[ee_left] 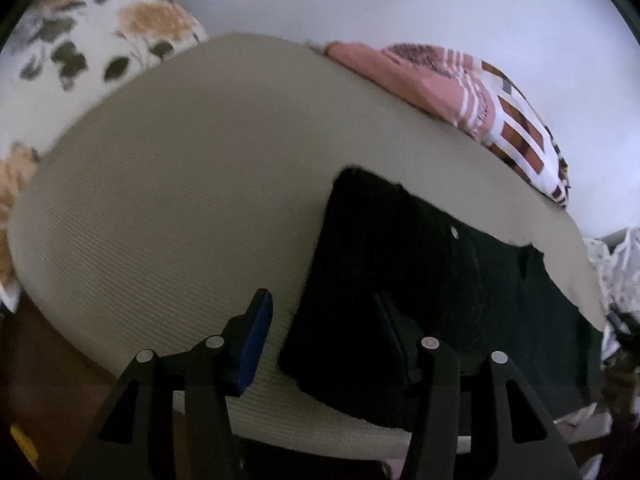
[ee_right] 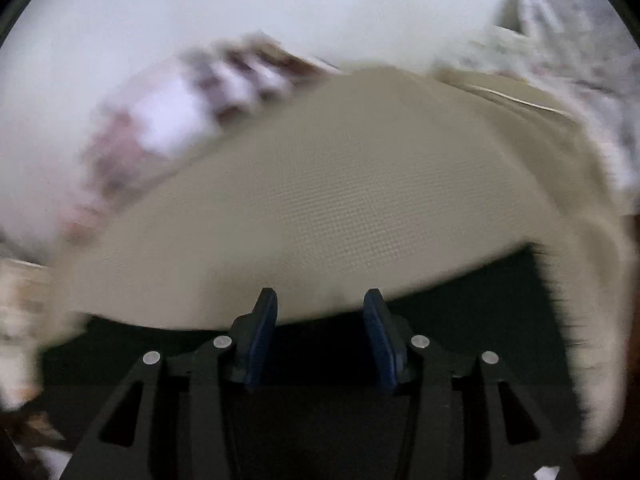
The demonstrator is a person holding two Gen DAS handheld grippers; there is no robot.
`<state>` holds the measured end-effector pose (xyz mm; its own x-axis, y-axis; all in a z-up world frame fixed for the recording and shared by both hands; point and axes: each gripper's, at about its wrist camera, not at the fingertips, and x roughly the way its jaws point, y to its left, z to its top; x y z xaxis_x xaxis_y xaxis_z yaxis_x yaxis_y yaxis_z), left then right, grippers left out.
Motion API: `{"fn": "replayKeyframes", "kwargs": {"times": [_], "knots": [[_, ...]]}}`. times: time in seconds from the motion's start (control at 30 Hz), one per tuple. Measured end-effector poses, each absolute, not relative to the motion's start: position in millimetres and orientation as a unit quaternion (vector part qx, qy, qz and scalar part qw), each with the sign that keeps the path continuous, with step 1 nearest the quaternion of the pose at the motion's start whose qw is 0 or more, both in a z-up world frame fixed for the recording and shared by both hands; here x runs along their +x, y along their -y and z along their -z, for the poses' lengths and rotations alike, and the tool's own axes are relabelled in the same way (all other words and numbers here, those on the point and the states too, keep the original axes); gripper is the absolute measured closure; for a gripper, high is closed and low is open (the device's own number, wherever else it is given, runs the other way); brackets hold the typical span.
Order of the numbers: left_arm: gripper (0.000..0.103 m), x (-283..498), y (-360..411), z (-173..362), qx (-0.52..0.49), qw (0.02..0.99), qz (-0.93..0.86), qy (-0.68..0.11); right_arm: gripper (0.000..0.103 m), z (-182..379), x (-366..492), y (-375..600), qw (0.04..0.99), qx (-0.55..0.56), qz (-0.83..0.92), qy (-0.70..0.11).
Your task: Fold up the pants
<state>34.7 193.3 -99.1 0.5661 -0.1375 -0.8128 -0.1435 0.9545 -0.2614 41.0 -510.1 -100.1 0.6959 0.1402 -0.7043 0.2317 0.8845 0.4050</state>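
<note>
A beige ribbed mat (ee_left: 168,184) covers the bed. Behind it runs a plain white wall (ee_left: 360,0). At ten o'clock lies a floral pillow (ee_left: 92,48); at two o'clock, a pink patterned blanket (ee_left: 472,96). Brown floor (ee_left: 48,376) shows at eight o'clock. The light is soft and even.
</note>
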Motion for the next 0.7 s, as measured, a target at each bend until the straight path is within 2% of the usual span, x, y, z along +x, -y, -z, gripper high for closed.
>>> {"fn": "replayKeyframes", "kwargs": {"times": [0.1, 0.17, 0.27, 0.43, 0.7], "knots": [[0.05, 32, -189, 88, -0.143, 0.884, 0.001, -0.445, 0.053, 81, 49, 463, 0.862, 0.284, -0.191, -0.374], [0.05, 29, -180, 82, -0.128, 0.891, 0.005, -0.435, 0.049, 69, 58, 424, 0.862, 0.232, -0.243, -0.379], [0.05, 24, -168, 77, -0.11, 0.896, 0.017, -0.43, 0.049, 65, 81, 370, 0.859, 0.151, -0.293, -0.392], [0.05, 19, -152, 78, -0.081, 0.898, 0.028, -0.432, 0.05, 82, 133, 310, 0.838, 0.088, -0.334, -0.423], [0.05, 25, -144, 87, -0.073, 0.891, 0.034, -0.446, 0.054, 115, 168, 248, 0.816, 0.01, -0.348, -0.462]]}}
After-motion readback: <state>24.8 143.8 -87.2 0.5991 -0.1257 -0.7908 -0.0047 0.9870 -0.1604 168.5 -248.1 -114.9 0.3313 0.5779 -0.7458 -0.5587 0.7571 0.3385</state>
